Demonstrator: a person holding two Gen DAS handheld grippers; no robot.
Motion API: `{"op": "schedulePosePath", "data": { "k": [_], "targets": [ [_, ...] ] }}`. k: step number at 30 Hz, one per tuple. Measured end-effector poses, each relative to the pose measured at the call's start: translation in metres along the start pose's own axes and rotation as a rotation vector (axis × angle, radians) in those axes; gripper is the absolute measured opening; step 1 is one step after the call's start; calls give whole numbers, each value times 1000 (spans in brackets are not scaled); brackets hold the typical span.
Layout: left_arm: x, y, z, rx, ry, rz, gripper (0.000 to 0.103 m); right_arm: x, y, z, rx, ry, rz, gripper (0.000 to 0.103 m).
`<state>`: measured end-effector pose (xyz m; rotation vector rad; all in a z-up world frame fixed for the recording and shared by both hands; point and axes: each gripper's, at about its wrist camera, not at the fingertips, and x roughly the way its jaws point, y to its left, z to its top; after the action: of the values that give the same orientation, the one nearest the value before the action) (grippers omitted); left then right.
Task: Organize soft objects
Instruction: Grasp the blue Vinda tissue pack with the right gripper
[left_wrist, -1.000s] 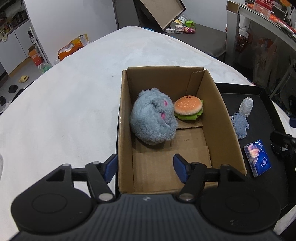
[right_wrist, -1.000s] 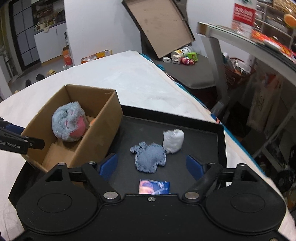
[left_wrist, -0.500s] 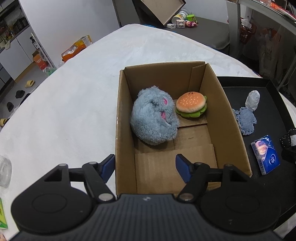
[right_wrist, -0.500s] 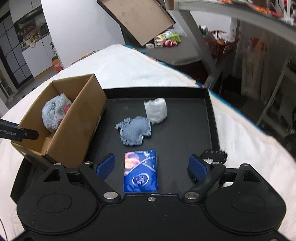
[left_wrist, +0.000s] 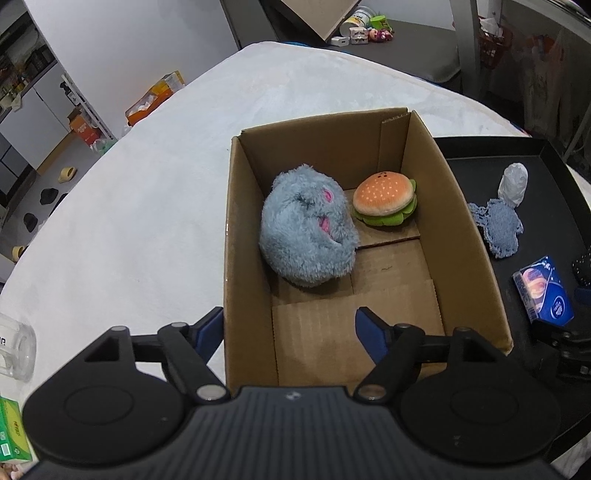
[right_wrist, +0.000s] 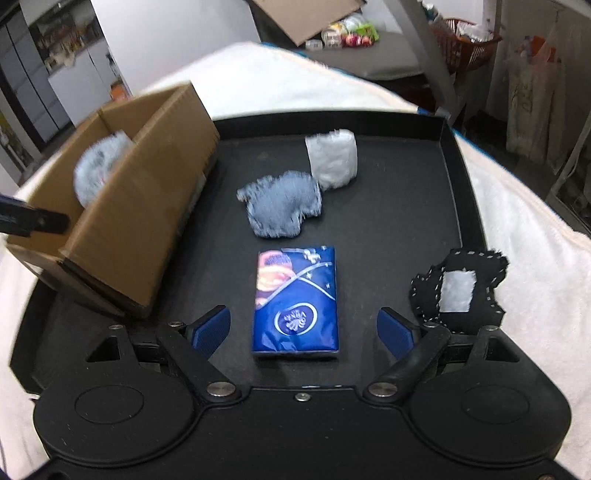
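A cardboard box (left_wrist: 236, 229) holds a fluffy grey-blue plush (left_wrist: 306, 229) and a plush burger (left_wrist: 384, 199). My left gripper (left_wrist: 290, 332) hovers at the box's near end, jaws still opening, nothing between them; one finger is outside the left wall, the other inside. On the black tray (right_wrist: 406, 206) lie a blue tissue pack (right_wrist: 295, 299), a grey-blue cloth piece (right_wrist: 282, 203), a white roll (right_wrist: 332, 157) and a black stitched patch (right_wrist: 458, 288). My right gripper (right_wrist: 303, 328) is open low over the tray, its fingers either side of the tissue pack's near end, not touching it.
The box (right_wrist: 140, 206) stands on the tray's left side. A clear jar (left_wrist: 14, 350) and a green packet (left_wrist: 13, 432) sit at the left on the white tablecloth (left_wrist: 129, 221). Shelving and floor clutter lie beyond the table.
My right gripper has dropped toward the tray and come closer to the tissue pack, bringing the black patch into view. The left gripper's jaws have widened slightly over the box.
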<state>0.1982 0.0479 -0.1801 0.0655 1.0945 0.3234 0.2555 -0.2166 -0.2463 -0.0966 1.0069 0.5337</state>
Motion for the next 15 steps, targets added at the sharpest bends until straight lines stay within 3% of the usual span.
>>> {"op": "schedulePosePath", "data": {
  "k": [3, 4, 5, 15],
  "targets": [
    [2, -2, 0, 11, 5, 5, 76, 13, 3, -1, -14, 39, -26, 80],
    [3, -2, 1, 13, 7, 5, 76, 14, 8, -1, -49, 29, -52, 70],
    [3, -2, 1, 13, 8, 5, 76, 14, 12, -1, -91, 28, -67, 53],
    [3, -2, 1, -1, 7, 0, 76, 5, 12, 8, -83, 48, -30, 50]
  ]
}}
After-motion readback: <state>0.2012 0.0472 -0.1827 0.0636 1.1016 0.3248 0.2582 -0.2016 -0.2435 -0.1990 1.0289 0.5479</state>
